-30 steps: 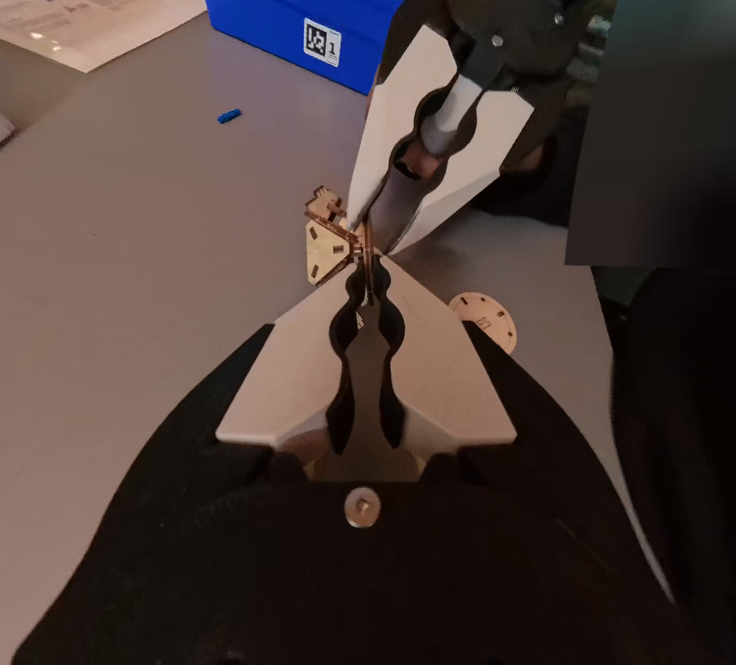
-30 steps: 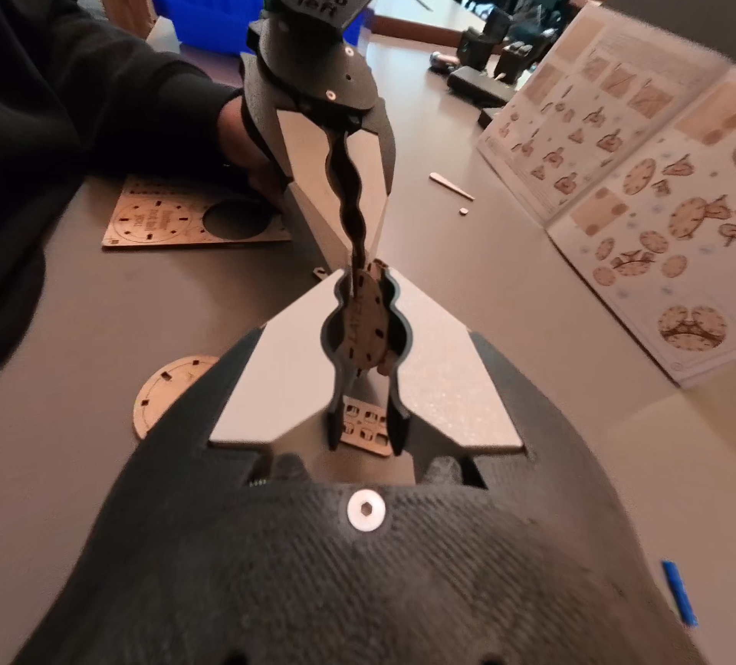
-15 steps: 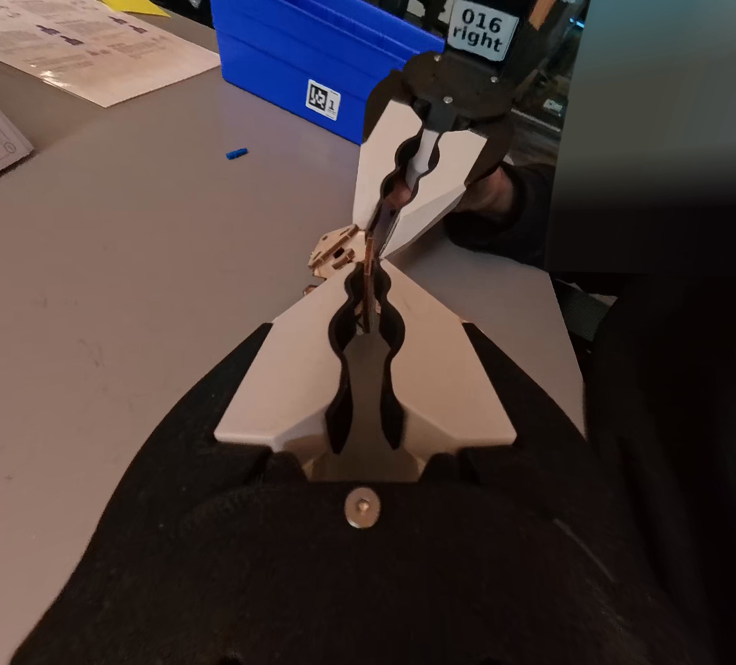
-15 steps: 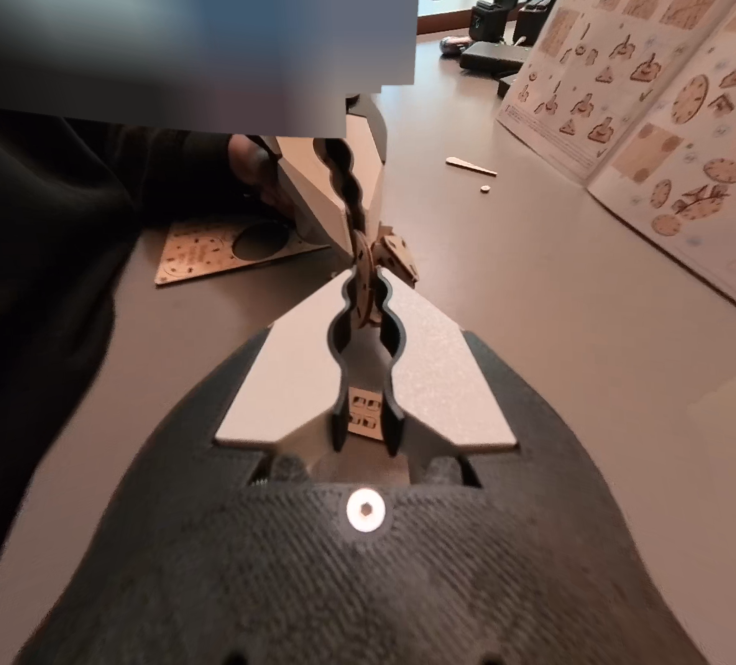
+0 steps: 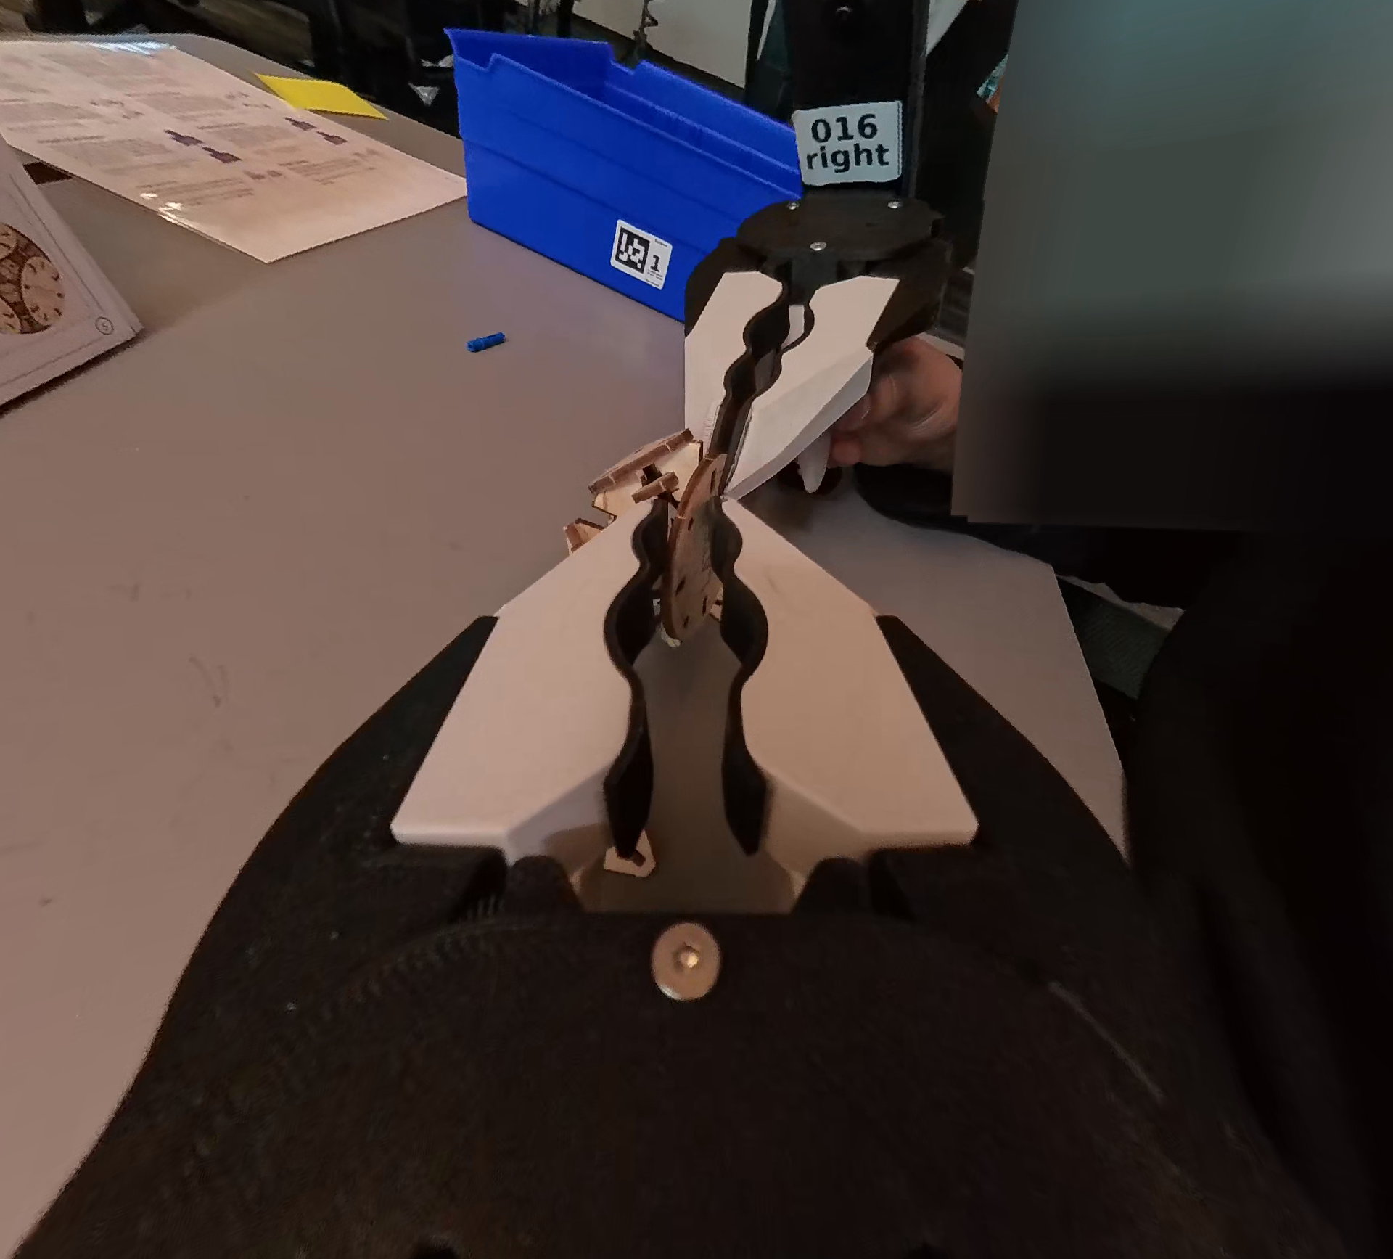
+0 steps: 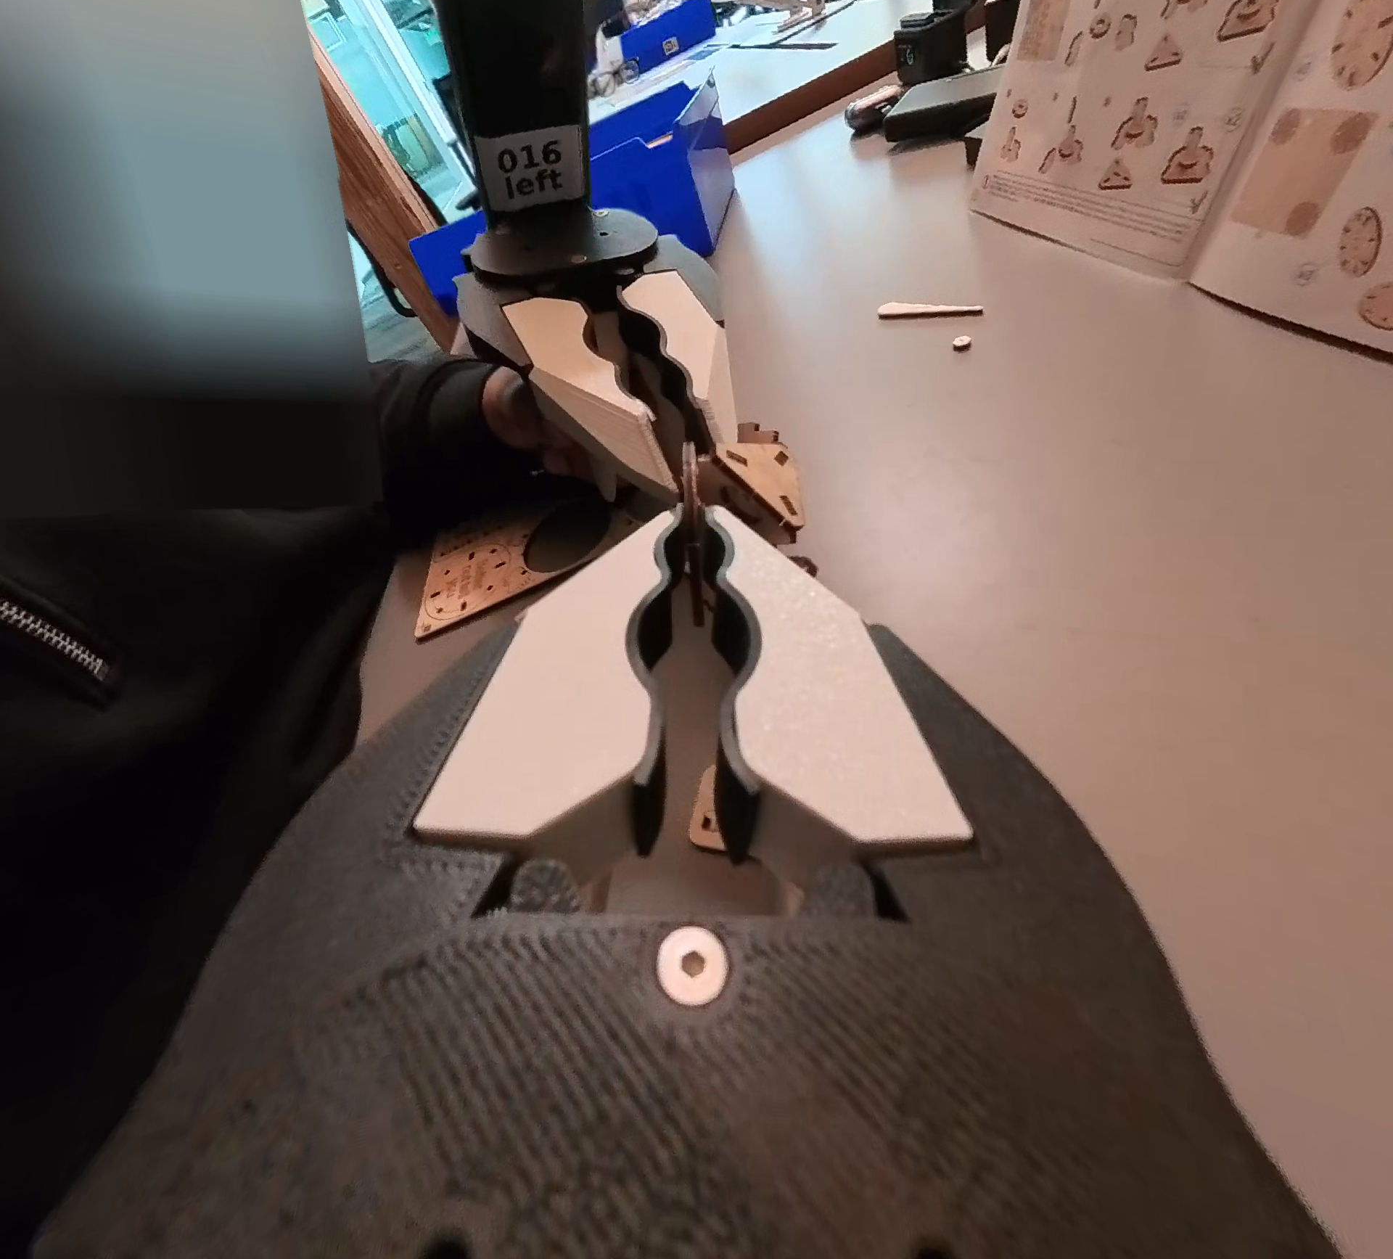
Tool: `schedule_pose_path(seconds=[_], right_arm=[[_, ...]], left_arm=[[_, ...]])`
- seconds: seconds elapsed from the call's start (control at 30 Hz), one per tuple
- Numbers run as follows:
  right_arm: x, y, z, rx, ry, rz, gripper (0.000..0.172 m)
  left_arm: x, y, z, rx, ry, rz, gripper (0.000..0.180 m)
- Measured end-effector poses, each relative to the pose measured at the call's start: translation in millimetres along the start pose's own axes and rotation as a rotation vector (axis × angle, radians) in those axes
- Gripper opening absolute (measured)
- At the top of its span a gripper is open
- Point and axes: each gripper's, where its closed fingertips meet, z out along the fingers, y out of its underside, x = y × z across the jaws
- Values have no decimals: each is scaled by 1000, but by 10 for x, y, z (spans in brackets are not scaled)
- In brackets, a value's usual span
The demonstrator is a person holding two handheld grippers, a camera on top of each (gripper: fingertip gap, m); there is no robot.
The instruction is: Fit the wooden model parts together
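Right claw [image 6: 687,520] pinching the edge of a wooden disc [image 5: 687,571], left claw [image 5: 687,520] narrowly parted around that disc, wooden assembly [image 5: 641,480] at 11 o'clock, blue bin [image 5: 603,167] at 12 o'clock on tabletop [image 5: 264,544]

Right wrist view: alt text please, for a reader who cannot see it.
The right tongs are shut on a thin wooden disc held edge-on above a grey table, with the left tongs meeting the same disc from above. A wooden assembly is attached behind it, and an instruction booklet lies at right.
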Motion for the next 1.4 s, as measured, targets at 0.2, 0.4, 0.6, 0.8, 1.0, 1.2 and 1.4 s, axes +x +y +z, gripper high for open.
schedule_pose_path(seconds=[0.2,0.4,0.6,0.8,1.0,1.2,1.4], right_arm=[[-6,-21,-6,17,-11,25,0],[6,-14,-1,11,3,21,0],[19,18,14,-3,8,24,0],[43,45,19,-36,55,-34,0],[85,73,18,-76,150,-143,0],[140,114,20,-154,337,-339,0],[114,111,18,-139,299,-310,1]], left_arm=[[-10,-34,7,22,-43,30,15],[-20,-43,9,25,-70,55,10],[-29,-36,16,21,-70,48,9],[-48,-14,30,2,-95,56,8],[-72,7,53,-30,-129,71,6],[-118,46,85,-58,-230,140,0],[-107,53,85,-63,-201,90,0]])
